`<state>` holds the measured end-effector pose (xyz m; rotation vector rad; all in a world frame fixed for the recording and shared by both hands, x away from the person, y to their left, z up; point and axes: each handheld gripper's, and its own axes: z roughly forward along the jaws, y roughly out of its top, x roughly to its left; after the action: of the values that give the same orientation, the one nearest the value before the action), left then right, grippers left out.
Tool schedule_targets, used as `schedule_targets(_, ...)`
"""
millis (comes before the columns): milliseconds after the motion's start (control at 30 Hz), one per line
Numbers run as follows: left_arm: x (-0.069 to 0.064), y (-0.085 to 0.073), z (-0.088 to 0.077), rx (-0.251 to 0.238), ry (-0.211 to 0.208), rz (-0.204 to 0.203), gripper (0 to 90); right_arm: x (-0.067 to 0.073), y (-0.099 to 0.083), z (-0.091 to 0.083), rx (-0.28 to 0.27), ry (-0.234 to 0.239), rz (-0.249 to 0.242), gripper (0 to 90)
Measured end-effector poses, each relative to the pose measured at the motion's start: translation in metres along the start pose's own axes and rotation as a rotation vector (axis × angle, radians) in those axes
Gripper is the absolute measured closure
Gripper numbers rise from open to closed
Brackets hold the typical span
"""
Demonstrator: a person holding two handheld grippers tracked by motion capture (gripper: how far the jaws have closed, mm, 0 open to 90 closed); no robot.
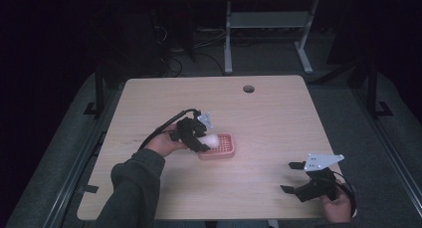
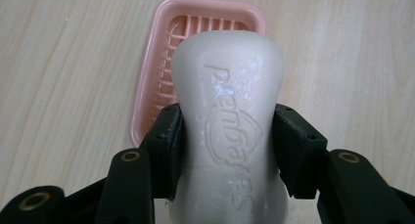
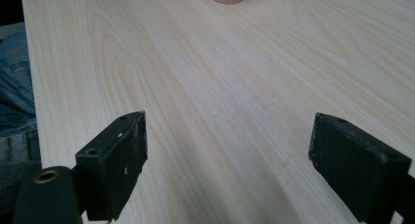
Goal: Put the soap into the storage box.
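Left gripper (image 1: pixel 203 141), jaws clamped, raised mid-table on an extended forearm; right gripper (image 1: pixel 293 177), jaws spread wide, near the table's front edge.

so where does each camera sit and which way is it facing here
High view: above the near table edge, looking forward and down; both sleeved forearms, left gripper, right gripper.
Left gripper view: on that gripper, looking down past its jaws at the white embossed soap bar over the pink ribbed plastic soap dish.
Right gripper view: along open jaws across the light wooden table.
All three views share the dish.
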<state>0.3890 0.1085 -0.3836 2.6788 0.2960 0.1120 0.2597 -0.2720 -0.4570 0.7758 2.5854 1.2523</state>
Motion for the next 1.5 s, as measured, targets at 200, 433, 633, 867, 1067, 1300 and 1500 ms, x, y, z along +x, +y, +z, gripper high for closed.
schedule_targets(200,0.004,0.007,0.004,-0.001,-0.003,0.003,49.6,0.001,0.000,-0.001,-0.003,0.001,0.000,14.1)
schedule_targets(433,0.009,0.009,0.009,0.001,-0.008,-0.008,49.6,0.002,0.002,-0.002,-0.018,-0.004,-0.002,14.1)
schedule_targets(633,0.010,0.016,0.013,0.011,-0.006,0.008,49.6,0.002,0.001,-0.001,-0.008,-0.003,-0.003,14.1)
schedule_targets(867,0.011,0.025,0.021,0.011,-0.015,0.015,49.6,0.002,0.000,-0.003,-0.010,-0.007,0.001,14.1)
schedule_targets(1067,0.014,0.027,0.030,0.031,-0.018,0.021,49.5,0.003,0.001,-0.003,-0.010,-0.007,-0.005,14.1)
schedule_targets(1300,0.015,0.027,0.038,0.047,-0.025,0.016,49.5,0.003,0.001,-0.003,-0.009,-0.005,-0.007,14.1)
schedule_targets(1500,0.017,0.027,0.046,0.071,-0.044,0.013,49.5,0.003,0.001,-0.003,-0.012,-0.003,0.001,14.1)
